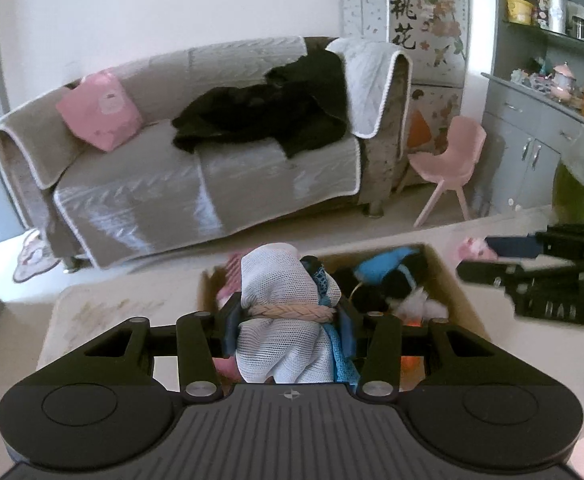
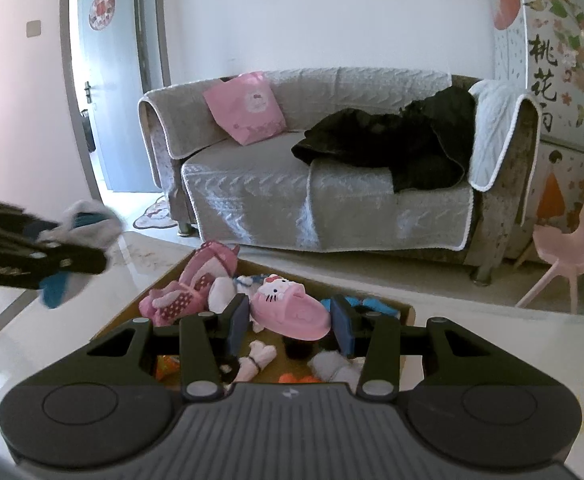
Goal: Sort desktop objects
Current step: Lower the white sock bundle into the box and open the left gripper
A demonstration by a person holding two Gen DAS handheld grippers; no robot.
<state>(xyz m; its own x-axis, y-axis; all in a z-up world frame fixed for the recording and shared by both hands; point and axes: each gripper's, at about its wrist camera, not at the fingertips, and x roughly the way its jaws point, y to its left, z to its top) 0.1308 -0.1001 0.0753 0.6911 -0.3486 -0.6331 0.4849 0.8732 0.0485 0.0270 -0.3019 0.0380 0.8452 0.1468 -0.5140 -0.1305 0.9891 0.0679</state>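
Left gripper (image 1: 288, 320) clamps a white mesh bundle (image 1: 280, 280) banded with a braided tie, held above the cardboard box (image 1: 448, 276), likely for dropping in. Right gripper (image 2: 290, 326) is spread with nothing gripped, hovering over a pink slipper (image 2: 288, 312) in that box, probably next pick.

Daylight, soft and even; room bright, whites slightly washed out. Sheen on sofa cover (image 1: 140, 200) and glare patches on glossy tabletop (image 2: 52, 320). Strong fisheye bending, dark corner vignetting. Motion blur smears the left gripper (image 2: 44, 256) in right wrist view; backgrounds slightly soft.
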